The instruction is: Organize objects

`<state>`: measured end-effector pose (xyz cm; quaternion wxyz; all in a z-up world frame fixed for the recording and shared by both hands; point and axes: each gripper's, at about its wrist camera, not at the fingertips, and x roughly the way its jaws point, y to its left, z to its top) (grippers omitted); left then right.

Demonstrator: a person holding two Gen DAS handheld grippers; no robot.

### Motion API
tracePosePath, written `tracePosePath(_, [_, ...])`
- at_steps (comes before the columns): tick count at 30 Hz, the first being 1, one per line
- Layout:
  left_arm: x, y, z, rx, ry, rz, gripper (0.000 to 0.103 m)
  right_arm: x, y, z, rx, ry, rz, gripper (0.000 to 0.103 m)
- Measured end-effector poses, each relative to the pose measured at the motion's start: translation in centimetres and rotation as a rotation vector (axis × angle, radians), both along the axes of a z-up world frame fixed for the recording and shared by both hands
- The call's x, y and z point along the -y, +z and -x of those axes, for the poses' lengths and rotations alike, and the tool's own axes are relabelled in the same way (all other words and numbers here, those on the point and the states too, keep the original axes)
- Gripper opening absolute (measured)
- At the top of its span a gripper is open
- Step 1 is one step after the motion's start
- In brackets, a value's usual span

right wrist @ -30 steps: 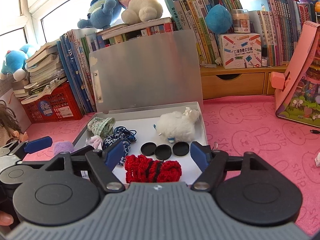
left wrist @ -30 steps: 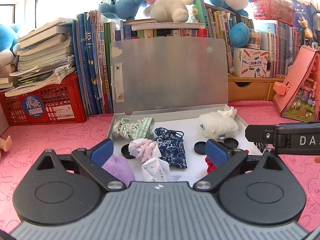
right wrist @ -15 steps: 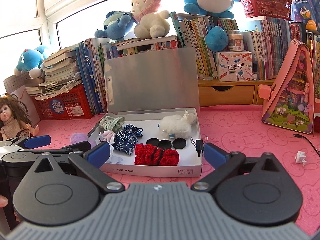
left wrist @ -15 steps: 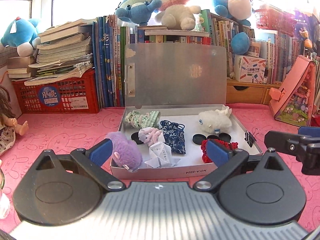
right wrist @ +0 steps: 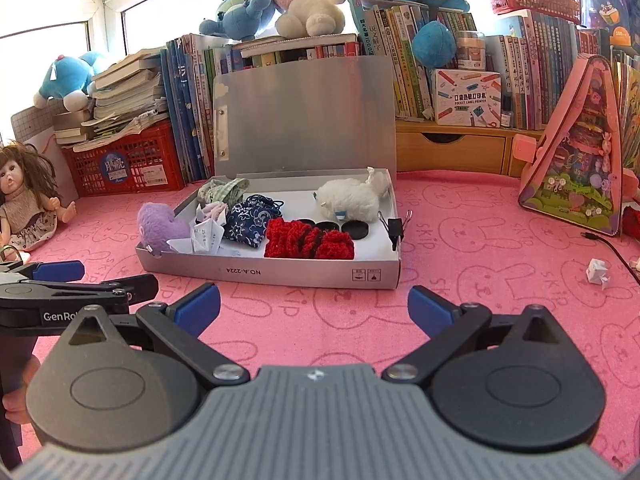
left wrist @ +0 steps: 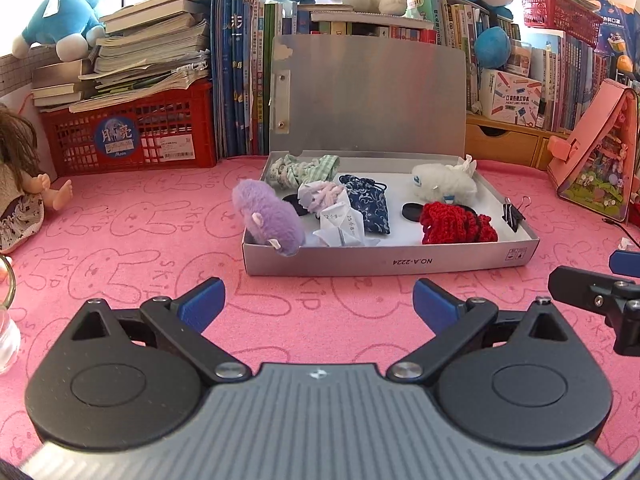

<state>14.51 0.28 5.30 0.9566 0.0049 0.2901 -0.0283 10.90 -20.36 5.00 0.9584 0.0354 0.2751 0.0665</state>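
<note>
A grey box with its lid up stands on the pink mat. In it lie a purple plush hanging over the left corner, a folded paper, a blue pouch, a red knit piece, a white plush, a green checked cloth and black discs. A black binder clip sits on the right wall. My left gripper and right gripper are open and empty, in front of the box.
A doll sits at the far left. A red crate with books, upright books and plush toys line the back. A pink toy house stands at the right. A paper scrap and a cable lie on the mat.
Both grippers have pulled back out of the box toward me. The purple plush and the red knit piece stay in the box.
</note>
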Motion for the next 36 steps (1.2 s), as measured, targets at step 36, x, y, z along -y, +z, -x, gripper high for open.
tracePosePath(36, [-0.9,-5.4,1.0,-0.093,0.037,-0.016,0.103,-1.2,-6.3,0.9,-0.122,-0.034,0.099,0.103])
